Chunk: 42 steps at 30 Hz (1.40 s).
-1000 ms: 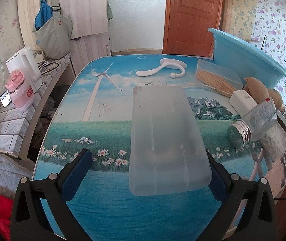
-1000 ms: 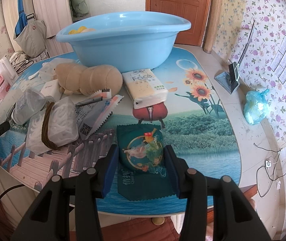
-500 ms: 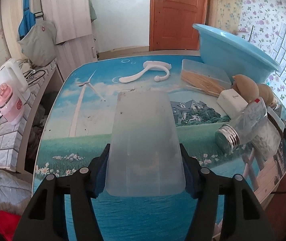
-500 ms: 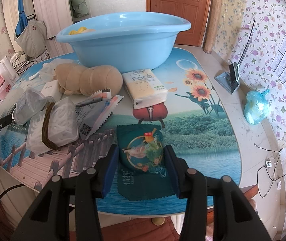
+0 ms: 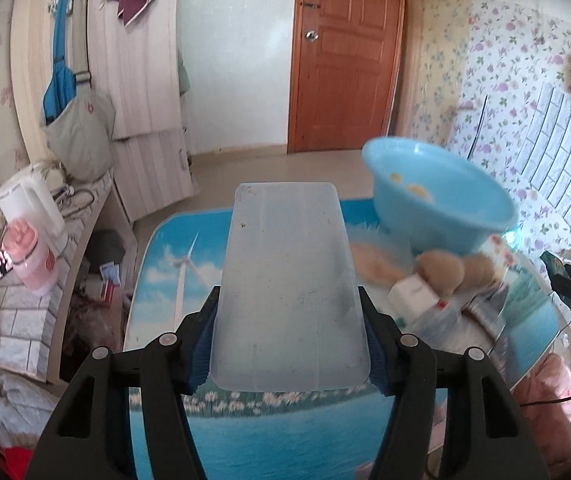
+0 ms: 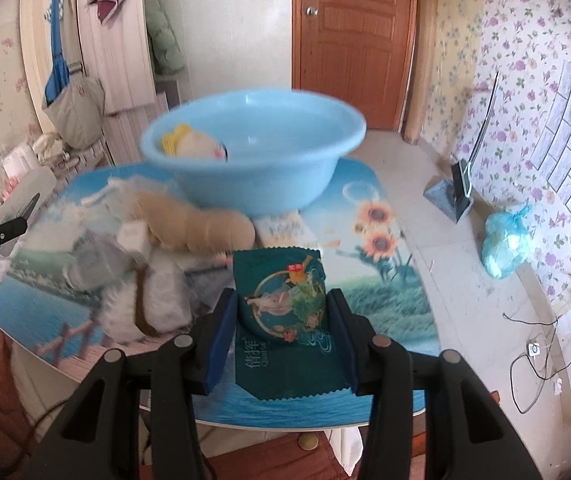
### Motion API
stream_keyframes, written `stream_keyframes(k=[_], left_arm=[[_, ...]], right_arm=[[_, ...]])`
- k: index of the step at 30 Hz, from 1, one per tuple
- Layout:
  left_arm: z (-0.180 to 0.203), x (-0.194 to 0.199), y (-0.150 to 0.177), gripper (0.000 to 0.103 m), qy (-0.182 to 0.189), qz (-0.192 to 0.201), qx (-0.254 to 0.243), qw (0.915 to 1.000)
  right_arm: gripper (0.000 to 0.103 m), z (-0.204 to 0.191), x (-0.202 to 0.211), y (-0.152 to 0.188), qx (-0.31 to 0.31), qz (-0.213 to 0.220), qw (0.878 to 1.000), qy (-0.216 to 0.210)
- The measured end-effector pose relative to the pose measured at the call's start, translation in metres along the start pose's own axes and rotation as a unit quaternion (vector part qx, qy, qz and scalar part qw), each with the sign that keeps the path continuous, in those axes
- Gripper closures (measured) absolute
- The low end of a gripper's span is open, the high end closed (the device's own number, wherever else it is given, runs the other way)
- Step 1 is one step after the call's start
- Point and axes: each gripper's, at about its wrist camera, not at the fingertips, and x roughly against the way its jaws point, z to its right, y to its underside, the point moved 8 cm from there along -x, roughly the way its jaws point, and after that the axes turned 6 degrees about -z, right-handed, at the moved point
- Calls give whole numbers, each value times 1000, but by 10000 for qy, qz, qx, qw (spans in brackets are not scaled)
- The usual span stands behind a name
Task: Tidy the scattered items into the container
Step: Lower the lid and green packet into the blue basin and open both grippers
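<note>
Here, left tongs [image 5: 288,340] pinching frosted plastic lid [image 5: 287,280], right tongs [image 6: 281,326] pinching green packet [image 6: 285,312].

Basin [image 6: 253,160] behind plush [image 6: 201,224], seemingly touching.

Blurred clutter [image 6: 125,264] beside the blue basin [image 6: 253,168]; items inside indistinct.

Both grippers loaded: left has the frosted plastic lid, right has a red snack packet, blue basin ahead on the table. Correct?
One thing is off: the packet in the right gripper is dark green, not red, as the right wrist view shows. The rest holds: the left gripper clamps the frosted plastic lid, and the blue basin stands ahead on the table.
</note>
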Motion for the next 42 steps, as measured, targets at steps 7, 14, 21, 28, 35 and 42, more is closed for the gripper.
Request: stream_keyframes(k=[7, 14, 21, 28, 35, 42], left_arm=[[39, -3, -33, 43, 237, 144, -320, 9991], [94, -26, -59, 42, 592, 114, -751, 9954], [139, -49, -81, 42, 848, 89, -1129, 9899], [168, -72, -94, 42, 1040, -54, -1324, 9857], [178, -88, -94, 41, 1034, -243, -1407, 9843], [177, -87, -92, 40, 983, -217, -1447, 9843]], right_arm=[[59, -4, 27, -37, 45, 519, 9984, -211], [59, -8, 16, -70, 159, 701, 9966, -406], [59, -5, -15, -87, 180, 566, 9968, -533], [59, -4, -36, -98, 179, 563, 9965, -585], [57, 1, -51, -105, 172, 466, 9975, -501], [45, 5, -57, -102, 66, 361, 9981, -494]])
